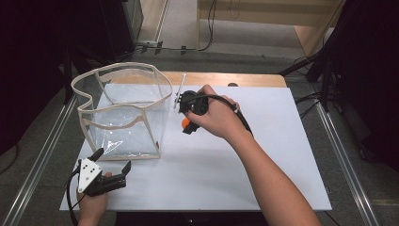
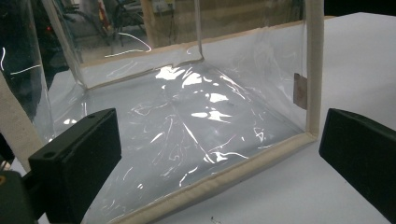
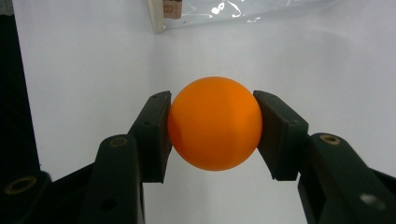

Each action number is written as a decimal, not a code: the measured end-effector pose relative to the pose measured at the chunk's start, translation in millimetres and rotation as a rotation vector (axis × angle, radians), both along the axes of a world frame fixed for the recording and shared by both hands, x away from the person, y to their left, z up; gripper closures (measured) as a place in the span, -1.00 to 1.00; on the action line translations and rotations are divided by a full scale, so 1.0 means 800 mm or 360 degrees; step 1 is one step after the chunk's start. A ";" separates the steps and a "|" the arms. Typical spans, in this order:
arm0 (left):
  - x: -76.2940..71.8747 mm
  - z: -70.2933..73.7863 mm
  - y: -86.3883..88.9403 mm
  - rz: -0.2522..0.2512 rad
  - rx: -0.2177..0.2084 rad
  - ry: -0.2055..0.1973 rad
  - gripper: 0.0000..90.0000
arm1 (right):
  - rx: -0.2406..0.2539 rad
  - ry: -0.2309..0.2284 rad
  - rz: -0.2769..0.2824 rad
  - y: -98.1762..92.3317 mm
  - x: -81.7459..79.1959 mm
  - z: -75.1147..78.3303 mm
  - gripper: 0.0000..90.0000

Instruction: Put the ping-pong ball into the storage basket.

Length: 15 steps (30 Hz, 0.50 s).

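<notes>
Btwn right gripper (image 3: pixel 214 126) jaws: orange ball (image 3: pixel 215 123), clamped.

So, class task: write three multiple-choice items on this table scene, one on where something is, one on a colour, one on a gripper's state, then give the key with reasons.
1. Where does the clear bag stand on the white board?
A. its left part
B. its right edge
C. off it, on the floor

2. What colour is the ball?
A. green
B. orange
C. white

3. How is the left gripper?
A. shut on the ball
B. shut on the bag's rim
C. open, holding nothing

Key: 1 A, the high view shows the bag at the left; 2 B, orange between the right gripper pads; 3 C, its jaws stand wide apart before the bag.
</notes>
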<state>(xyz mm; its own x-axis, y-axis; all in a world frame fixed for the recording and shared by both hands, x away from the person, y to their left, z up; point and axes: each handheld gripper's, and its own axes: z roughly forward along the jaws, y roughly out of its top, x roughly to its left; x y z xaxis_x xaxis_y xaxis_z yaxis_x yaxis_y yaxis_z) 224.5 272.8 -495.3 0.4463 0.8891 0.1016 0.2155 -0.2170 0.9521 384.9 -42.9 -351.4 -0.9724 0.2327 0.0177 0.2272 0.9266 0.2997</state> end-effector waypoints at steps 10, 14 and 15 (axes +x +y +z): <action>0.000 0.000 0.000 -0.0001 -0.0004 0.0001 -1.00 | 0.0028 0.0008 0.0026 0.005 0.008 0.020 0.06; 0.000 0.000 0.000 -0.0003 -0.0003 0.0002 -1.00 | 0.0028 0.0002 0.0029 0.008 0.009 0.030 0.06; 0.000 0.000 0.000 -0.0004 -0.0003 0.0002 -1.00 | 0.0020 0.0004 0.0027 0.008 0.009 0.034 0.06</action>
<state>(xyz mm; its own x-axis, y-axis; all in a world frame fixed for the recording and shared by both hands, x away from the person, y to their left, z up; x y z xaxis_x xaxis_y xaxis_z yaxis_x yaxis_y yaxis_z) 224.6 273.0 -495.3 0.4484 0.8882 0.0997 0.2160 -0.2160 0.9522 392.2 -36.3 -324.5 -0.9762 0.2159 0.0228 0.2122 0.9265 0.3108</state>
